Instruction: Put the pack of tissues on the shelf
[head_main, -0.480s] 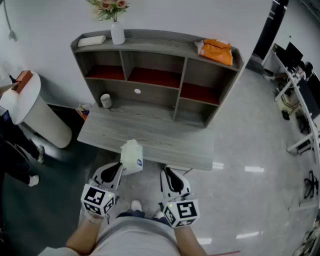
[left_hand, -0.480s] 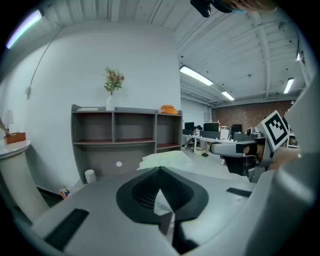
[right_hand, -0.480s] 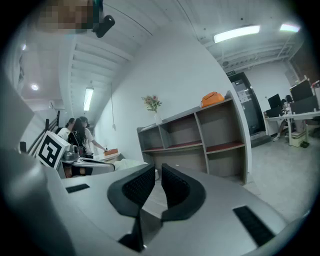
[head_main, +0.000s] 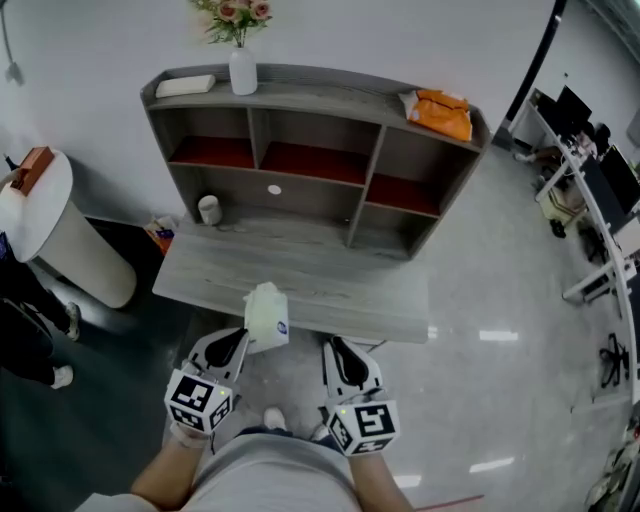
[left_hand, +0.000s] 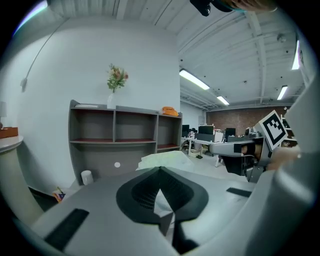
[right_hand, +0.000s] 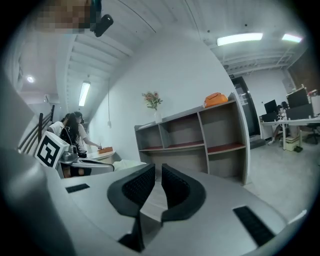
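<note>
The pack of tissues (head_main: 266, 316), pale green-white with a blue mark, hangs over the near edge of the grey desk (head_main: 330, 290). My left gripper (head_main: 240, 342) is shut on its near end. In the left gripper view the pack (left_hand: 167, 159) shows just beyond the closed jaws of the left gripper (left_hand: 160, 170). My right gripper (head_main: 338, 352) hovers beside it at the desk's front edge, shut with nothing in it; in the right gripper view, the right gripper (right_hand: 157, 167) shows only a thin slit between its pads. The grey shelf unit (head_main: 310, 160) with red-floored compartments stands at the desk's back.
On the shelf's top sit a white vase of flowers (head_main: 241, 70), a flat white object (head_main: 186, 86) and an orange bag (head_main: 443, 112). A white cup (head_main: 209, 210) stands on the desk at left. A round white table (head_main: 50, 230) is at left, office desks (head_main: 590, 170) at right.
The pack and the left gripper have shifted very slightly forward and right. The right gripper has stayed where it was.
</note>
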